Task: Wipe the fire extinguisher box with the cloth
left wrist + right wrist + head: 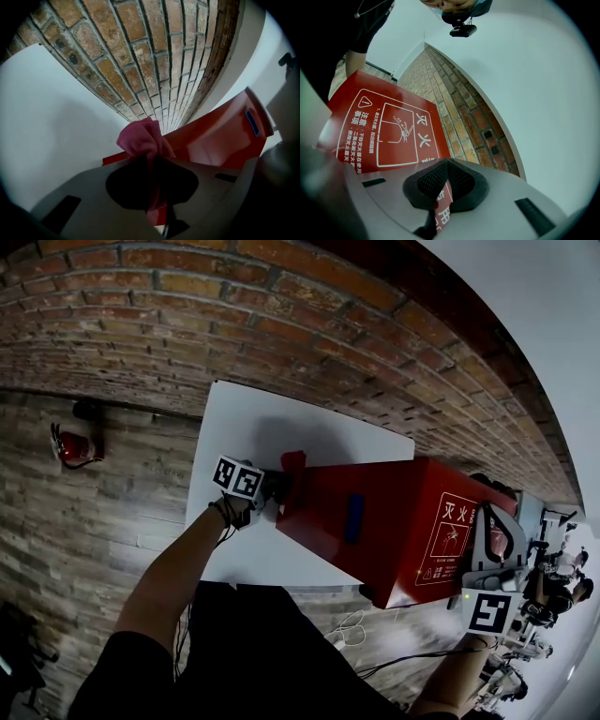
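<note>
Beside fire extinguisher box (375, 521) end, pink cloth (140, 138), clamped in left hand-held gripper (151, 164)

Head view looks steeply down; close gripper views share the box (394, 512).

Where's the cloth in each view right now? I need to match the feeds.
Head view: cloth near centre, in the left tool, at the left end of the fire extinguisher box.
Left gripper view: cloth at centre, bunched between the jaws.
Right gripper view: not in it.
Shared landmark: the red box, in all three.
</note>
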Demonstrator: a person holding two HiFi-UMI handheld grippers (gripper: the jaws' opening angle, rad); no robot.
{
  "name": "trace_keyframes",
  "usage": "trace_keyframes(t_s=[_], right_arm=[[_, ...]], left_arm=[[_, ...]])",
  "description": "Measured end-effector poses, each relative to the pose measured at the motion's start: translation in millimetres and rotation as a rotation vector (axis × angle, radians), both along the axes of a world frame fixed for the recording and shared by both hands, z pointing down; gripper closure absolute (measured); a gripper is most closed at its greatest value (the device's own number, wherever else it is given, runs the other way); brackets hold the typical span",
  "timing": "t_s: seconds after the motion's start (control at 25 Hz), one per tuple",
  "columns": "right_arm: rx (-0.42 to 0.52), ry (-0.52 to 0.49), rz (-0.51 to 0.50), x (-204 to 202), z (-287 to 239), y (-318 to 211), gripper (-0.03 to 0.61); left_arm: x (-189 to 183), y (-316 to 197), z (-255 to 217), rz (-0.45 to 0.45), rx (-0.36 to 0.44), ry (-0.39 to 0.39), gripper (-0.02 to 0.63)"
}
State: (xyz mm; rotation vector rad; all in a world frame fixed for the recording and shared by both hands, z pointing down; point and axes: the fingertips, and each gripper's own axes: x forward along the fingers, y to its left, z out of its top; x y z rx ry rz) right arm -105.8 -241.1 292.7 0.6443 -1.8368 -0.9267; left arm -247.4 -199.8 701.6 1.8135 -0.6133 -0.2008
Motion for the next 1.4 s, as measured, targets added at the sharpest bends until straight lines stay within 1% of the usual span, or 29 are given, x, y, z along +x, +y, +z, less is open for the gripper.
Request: trace_keyframes(t_s=[0.24, 0.36, 0.48, 0.56, 0.68, 0.88, 1.0, 1.08, 1.4], right_arm=[[0.002, -0.013, -0.009, -1, 0, 0, 0.561], [0.003, -0.067, -0.007, -4, -3, 0, 0.561], [0.0, -0.089, 0.002, -4, -3, 0, 0.561], [-0.001, -0.136, 0.01, -6, -4, 0, 0.561], [0.002, -0.155, 0.005, -9, -5, 0, 0.561], [0.002, -0.149, 0.008, -7, -5, 0, 0.561], [0.001, -0.143, 0.011, -6, -5, 0, 0.561], [0.001, -0.136, 0.011, -5, -4, 0, 0.561], [0.002, -0.148, 0.003, -7, -4, 0, 0.561]], left_arm=[[1, -1, 27, 0.033, -0.03, -0.076, 0.552], [2, -1, 35, 0.026, -0.04, -0.088, 0.552], [2, -2, 44, 0.016, -0.05, -0.115, 0.552], [2, -3, 52, 0.015, -0.06, -0.136, 0.552], [1, -3, 66, 0.023, -0.079, -0.194, 0.552], [4, 1, 88, 0.037, -0.113, -0.272, 0.552], [6, 6, 104, 0.056, -0.117, -0.35, 0.552], [5, 6, 110, 0.056, -0.114, -0.383, 0.552], [11, 12, 110, 0.061, -0.107, -0.389, 0.552]])
